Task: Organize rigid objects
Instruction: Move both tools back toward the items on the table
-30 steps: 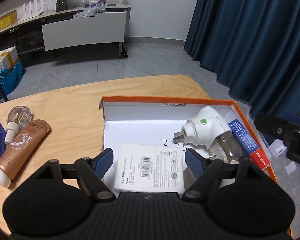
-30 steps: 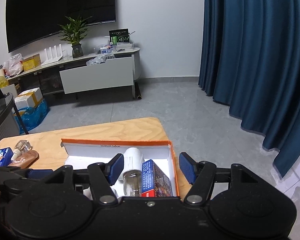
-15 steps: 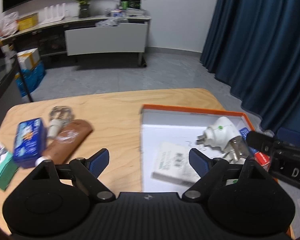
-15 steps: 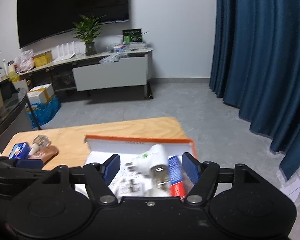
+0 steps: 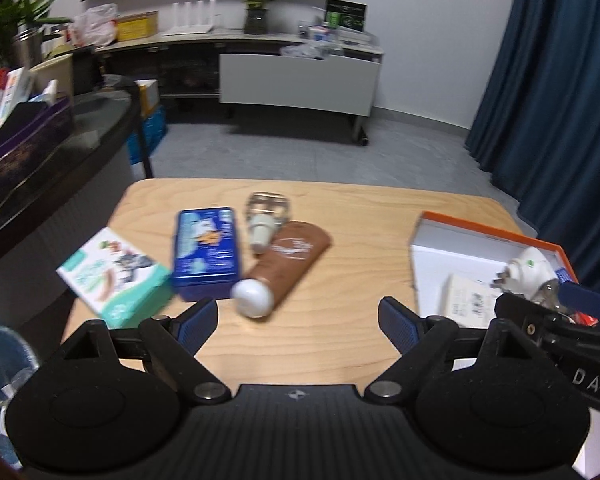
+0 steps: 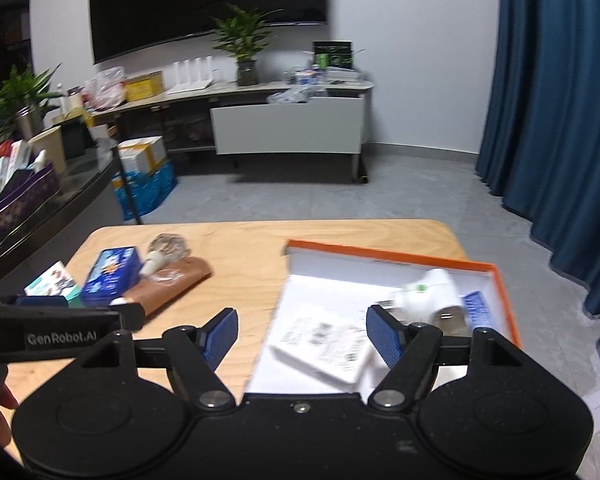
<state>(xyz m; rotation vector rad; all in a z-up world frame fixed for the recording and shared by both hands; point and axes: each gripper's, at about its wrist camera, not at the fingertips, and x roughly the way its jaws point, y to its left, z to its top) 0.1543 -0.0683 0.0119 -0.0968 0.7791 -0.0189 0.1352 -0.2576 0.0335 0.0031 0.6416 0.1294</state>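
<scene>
Right wrist: left tongs [image 6: 40, 302] arm reads "GenRobot.AI", lettering white.

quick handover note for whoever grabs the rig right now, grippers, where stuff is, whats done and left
Left gripper: open, empty, over bare table.
Right gripper: jaws opening, empty, at the orange box near edge.
In the box: white plug-in device, white flat pack, blue carton.
Left on the table: brown tube, blue tin, glass bottle, green packet.
</scene>
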